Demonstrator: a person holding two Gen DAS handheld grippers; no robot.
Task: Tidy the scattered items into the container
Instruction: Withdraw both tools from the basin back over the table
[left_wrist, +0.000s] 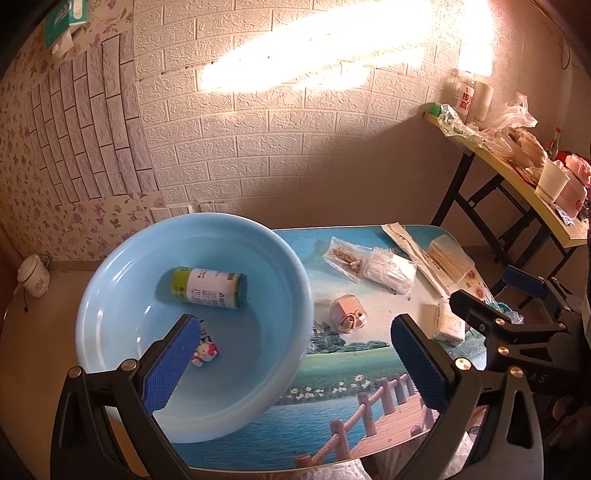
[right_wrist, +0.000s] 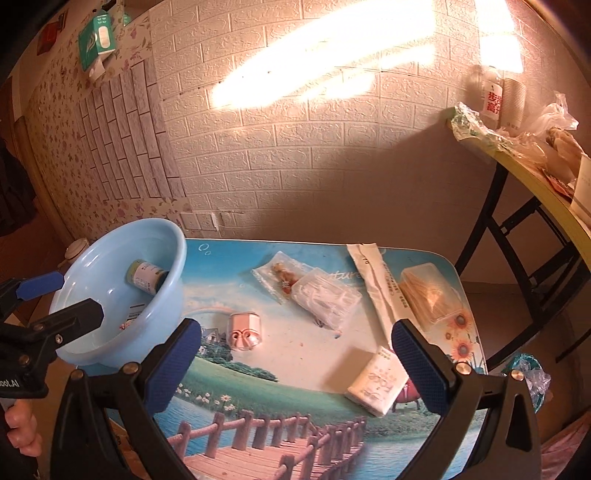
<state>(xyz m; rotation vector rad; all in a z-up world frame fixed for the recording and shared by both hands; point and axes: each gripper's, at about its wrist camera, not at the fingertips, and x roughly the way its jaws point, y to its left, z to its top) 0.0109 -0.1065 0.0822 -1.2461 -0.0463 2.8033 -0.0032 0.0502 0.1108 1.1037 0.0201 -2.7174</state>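
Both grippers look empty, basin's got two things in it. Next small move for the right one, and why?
Probably lower the right gripper, open and empty, onto the tissue pack beside its right finger. It is the nearest loose item on the table, and the basin holds only the bottle and small toy.

— Where's the basin (left_wrist: 110, 280)?

— On the table's (right_wrist: 314, 354) left end, with a bottle (left_wrist: 208, 288) lying on its side in it and a small toy (left_wrist: 205, 353) nearer us.

— And to the right?

— A charger (right_wrist: 243, 329) mid-table, two packets (right_wrist: 325, 297) behind it, a long sleeve (right_wrist: 376, 284) and a box (right_wrist: 430, 291) far right, and a tissue pack (right_wrist: 376, 380) in front.
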